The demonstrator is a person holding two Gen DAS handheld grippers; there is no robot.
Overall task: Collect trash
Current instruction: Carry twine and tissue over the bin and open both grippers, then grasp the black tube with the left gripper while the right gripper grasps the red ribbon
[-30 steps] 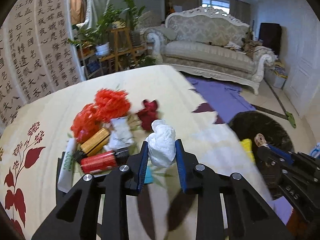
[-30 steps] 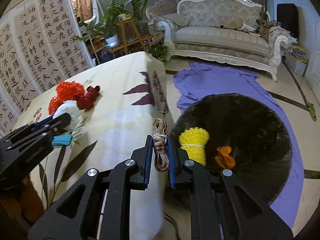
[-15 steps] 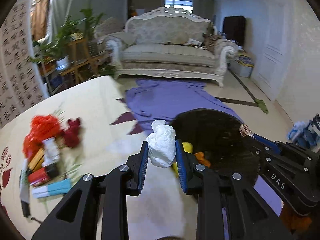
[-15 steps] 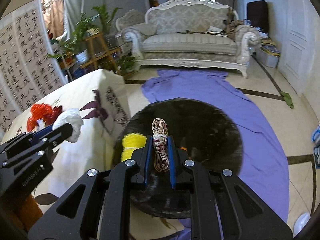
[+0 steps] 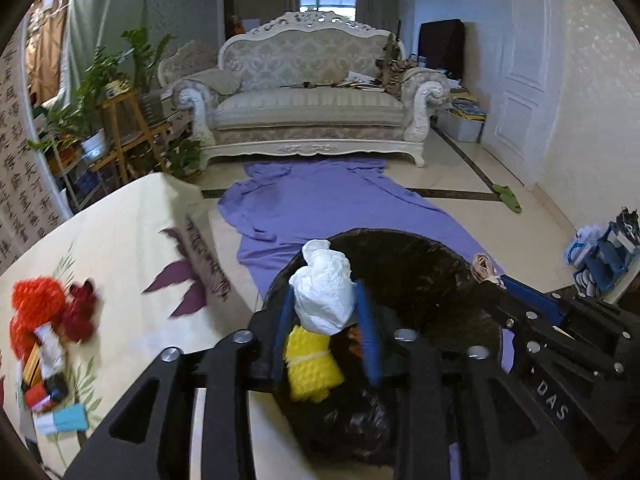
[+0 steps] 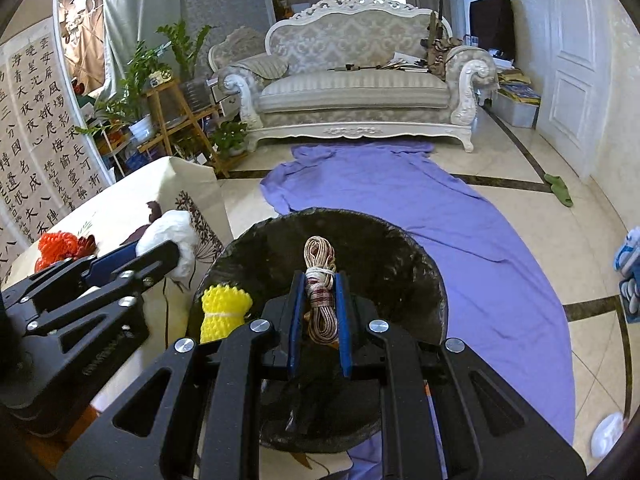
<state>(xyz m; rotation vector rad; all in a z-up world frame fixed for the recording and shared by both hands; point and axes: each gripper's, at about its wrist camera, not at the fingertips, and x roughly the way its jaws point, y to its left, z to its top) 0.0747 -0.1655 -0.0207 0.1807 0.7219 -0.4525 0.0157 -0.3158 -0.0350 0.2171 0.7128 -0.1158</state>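
My left gripper (image 5: 324, 292) holds a crumpled white tissue wad (image 5: 323, 295) over the black trash bag (image 5: 420, 280) beside the table; its jaws look a little wider than before but still touch the wad. My right gripper (image 6: 319, 280) is shut on a coiled bundle of string (image 6: 320, 300) above the same bag (image 6: 380, 256). A yellow bumpy bundle (image 6: 224, 312) and an orange scrap lie inside the bag. More trash (image 5: 44, 344) remains on the cream tablecloth (image 5: 120, 240): an orange net, a red flower, wrappers and a blue item.
A purple sheet (image 6: 460, 216) covers the floor under the bag. A white sofa (image 5: 312, 108) stands at the back, plant stands (image 5: 120, 120) at the left, a white door (image 5: 516, 96) at the right. A green slipper (image 5: 508, 200) lies on the floor tiles.
Both grippers have swung right from the table until they hang over the trash bag, each carrying its item. The left jaws appear to have spread slightly around the tissue.
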